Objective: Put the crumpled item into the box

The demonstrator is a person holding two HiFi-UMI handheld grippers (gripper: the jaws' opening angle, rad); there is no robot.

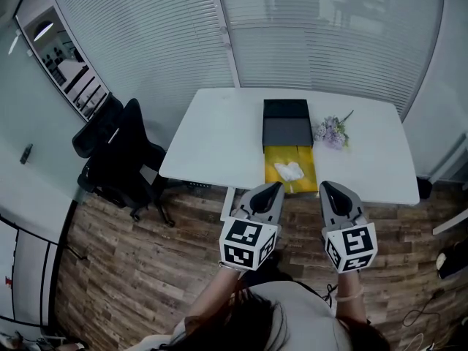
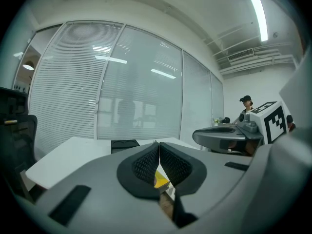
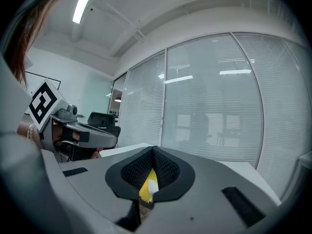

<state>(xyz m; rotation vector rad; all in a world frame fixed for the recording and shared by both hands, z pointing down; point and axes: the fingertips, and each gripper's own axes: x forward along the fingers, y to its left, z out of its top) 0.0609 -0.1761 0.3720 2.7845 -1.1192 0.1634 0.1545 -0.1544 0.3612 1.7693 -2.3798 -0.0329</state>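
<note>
A white crumpled item point(image 1: 289, 171) lies on a yellow sheet point(image 1: 308, 183) at the near edge of the white table point(image 1: 219, 137). Just behind the sheet sits an open black box point(image 1: 287, 131). My left gripper point(image 1: 273, 188) and right gripper point(image 1: 327, 188) hover side by side in front of the table edge, both shut with nothing between the jaws. In the left gripper view the jaws point(image 2: 157, 146) meet, with a sliver of yellow sheet point(image 2: 161, 181) below them. In the right gripper view the jaws point(image 3: 153, 150) also meet, over yellow sheet point(image 3: 146, 191) and a bit of the white item point(image 3: 153, 185).
A small bunch of pale purple flowers point(image 1: 331, 131) lies right of the box. A black office chair point(image 1: 121, 154) stands at the table's left end. Glass walls with blinds point(image 1: 292, 35) run behind the table. The floor point(image 1: 146, 269) is wood.
</note>
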